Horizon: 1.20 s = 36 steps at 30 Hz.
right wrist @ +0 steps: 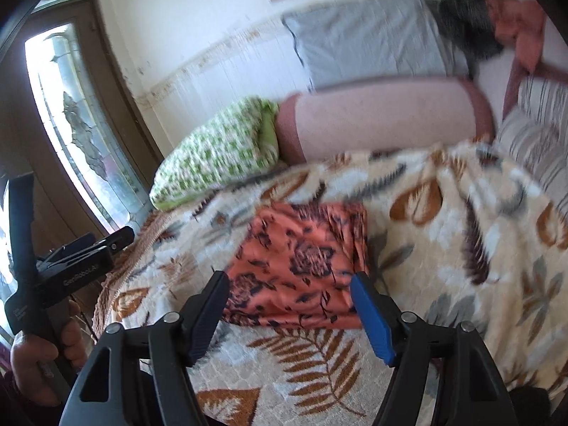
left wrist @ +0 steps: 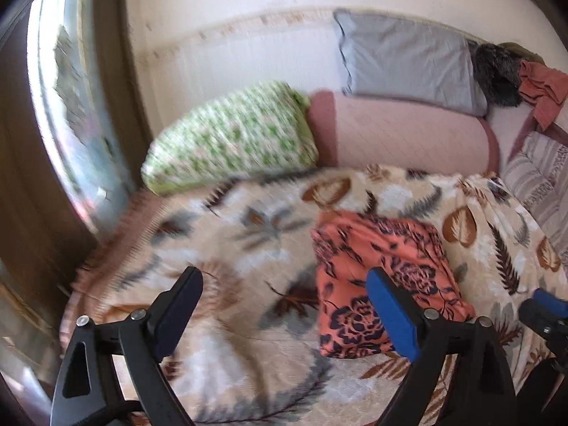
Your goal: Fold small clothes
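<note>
An orange cloth with a dark flower print (left wrist: 376, 277) lies folded into a rough rectangle on the leaf-patterned blanket (left wrist: 227, 248). It also shows in the right wrist view (right wrist: 301, 262). My left gripper (left wrist: 284, 305) is open and empty, held above the blanket to the left of the cloth. My right gripper (right wrist: 289, 305) is open and empty, just in front of the cloth's near edge. The right gripper's tip (left wrist: 546, 309) shows at the right edge of the left view. The left gripper (right wrist: 78, 255), in a hand, shows at the left of the right view.
At the bed's head lie a green checked pillow (left wrist: 230, 135), a pink bolster (left wrist: 408, 131) and a grey pillow (left wrist: 404, 56). A dark furry item and a reddish cloth (left wrist: 543, 88) sit far right. A striped cushion (right wrist: 532, 131) is on the right. A door with glass (right wrist: 71, 113) stands left.
</note>
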{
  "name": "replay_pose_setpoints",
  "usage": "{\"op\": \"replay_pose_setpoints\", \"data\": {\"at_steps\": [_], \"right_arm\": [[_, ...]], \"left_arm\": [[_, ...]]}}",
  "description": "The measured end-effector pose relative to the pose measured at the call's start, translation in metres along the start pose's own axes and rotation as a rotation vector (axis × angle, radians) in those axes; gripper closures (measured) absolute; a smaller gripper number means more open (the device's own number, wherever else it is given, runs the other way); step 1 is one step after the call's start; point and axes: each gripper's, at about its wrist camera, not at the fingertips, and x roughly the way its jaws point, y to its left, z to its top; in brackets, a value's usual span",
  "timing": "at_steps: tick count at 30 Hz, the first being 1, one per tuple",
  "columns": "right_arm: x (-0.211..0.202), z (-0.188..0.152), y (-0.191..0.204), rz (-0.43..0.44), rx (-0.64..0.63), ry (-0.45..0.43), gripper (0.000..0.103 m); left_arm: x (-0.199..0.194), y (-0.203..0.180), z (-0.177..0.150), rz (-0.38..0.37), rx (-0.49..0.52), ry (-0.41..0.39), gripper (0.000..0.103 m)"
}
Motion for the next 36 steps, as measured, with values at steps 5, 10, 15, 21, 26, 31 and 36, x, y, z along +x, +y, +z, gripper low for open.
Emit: {"op": "replay_pose_setpoints", "data": {"at_steps": [5,10,15,21,26,31,36], "right_arm": [[0.084,-0.012,-0.068,0.021,0.187,0.182,0.029],[0.143,-0.008,-0.115,0.065,0.343,0.249,0.029],[0.187,0.008,-0.129,0.129,0.388,0.299,0.028],[0.229,-0.004,-0.131,0.196,0.446,0.381,0.027],[0.229,-0.005,-0.096,0.192,0.306,0.381,0.050],[0.200,0.005,-0.081,0.190,0.257,0.299,0.064],[0.159,0.003,-0.058,0.200,0.177,0.227,0.065]], "left_arm": [[0.103,-0.008,-0.018,-0.155,-0.020,0.258,0.009],[0.152,-0.018,-0.017,-0.235,-0.070,0.313,0.010],[0.193,-0.027,-0.018,-0.448,-0.130,0.459,0.010],[0.215,-0.030,-0.038,-0.516,-0.223,0.538,0.036],[0.195,-0.036,-0.030,-0.466,-0.168,0.473,0.062],[0.169,-0.035,-0.018,-0.426,-0.126,0.410,0.066],[0.117,-0.026,-0.014,-0.397,-0.093,0.310,0.066]]}}
